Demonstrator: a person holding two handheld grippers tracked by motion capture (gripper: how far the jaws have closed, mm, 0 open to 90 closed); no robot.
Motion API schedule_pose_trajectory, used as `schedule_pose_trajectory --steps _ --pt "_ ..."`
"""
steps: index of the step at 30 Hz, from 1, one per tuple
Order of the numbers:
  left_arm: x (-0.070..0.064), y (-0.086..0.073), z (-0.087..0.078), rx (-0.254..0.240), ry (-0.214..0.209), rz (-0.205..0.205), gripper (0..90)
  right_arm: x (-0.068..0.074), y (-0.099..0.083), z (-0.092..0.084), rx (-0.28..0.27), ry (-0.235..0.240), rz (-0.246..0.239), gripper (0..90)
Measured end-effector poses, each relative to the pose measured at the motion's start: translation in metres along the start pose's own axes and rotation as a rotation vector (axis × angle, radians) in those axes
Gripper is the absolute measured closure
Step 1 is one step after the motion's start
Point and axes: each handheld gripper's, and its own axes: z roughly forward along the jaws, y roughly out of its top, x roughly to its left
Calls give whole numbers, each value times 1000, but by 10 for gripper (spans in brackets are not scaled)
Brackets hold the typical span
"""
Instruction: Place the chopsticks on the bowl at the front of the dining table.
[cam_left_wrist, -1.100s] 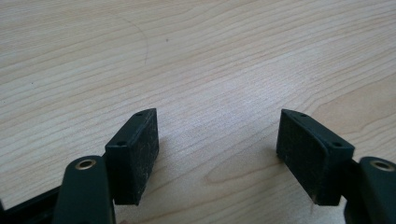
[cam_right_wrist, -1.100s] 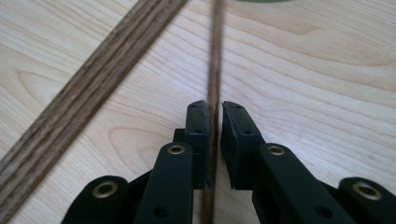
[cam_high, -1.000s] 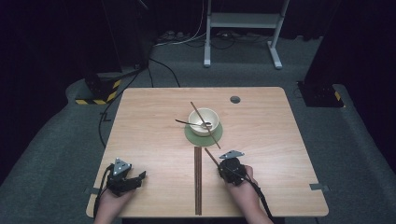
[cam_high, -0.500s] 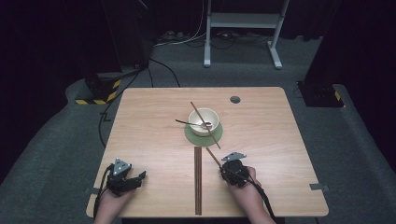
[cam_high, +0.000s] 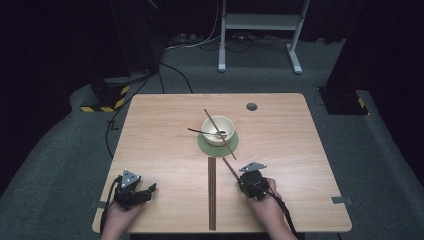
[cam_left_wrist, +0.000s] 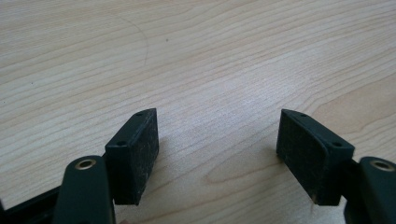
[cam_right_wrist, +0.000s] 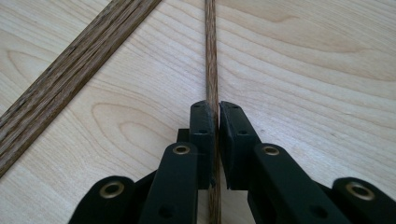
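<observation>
Now right gripper (cam_right_wrist: 215, 116) clamped on chopstick (cam_right_wrist: 211, 51); stick's long axis runs straight ahead toward bowl (cam_high: 218, 130). Left gripper (cam_left_wrist: 217, 154) jaws apart, idle.

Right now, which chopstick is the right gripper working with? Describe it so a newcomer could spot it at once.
Start at the table and find the white bowl on its green mat. Just nearer the person, a chopstick runs diagonally to the right gripper, which is shut on it. The other chopstick lies across the bowl's rim instead.
</observation>
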Motion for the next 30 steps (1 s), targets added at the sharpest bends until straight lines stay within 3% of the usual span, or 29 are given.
schedule_pose_trajectory --steps 18,30 --pt "0 0 0 -2 -1 -1 299 -26 2 -22 -28 -44 40 836" --pt "-1 0 0 1 2 1 298 -36 18 -38 -80 -70 51 836"
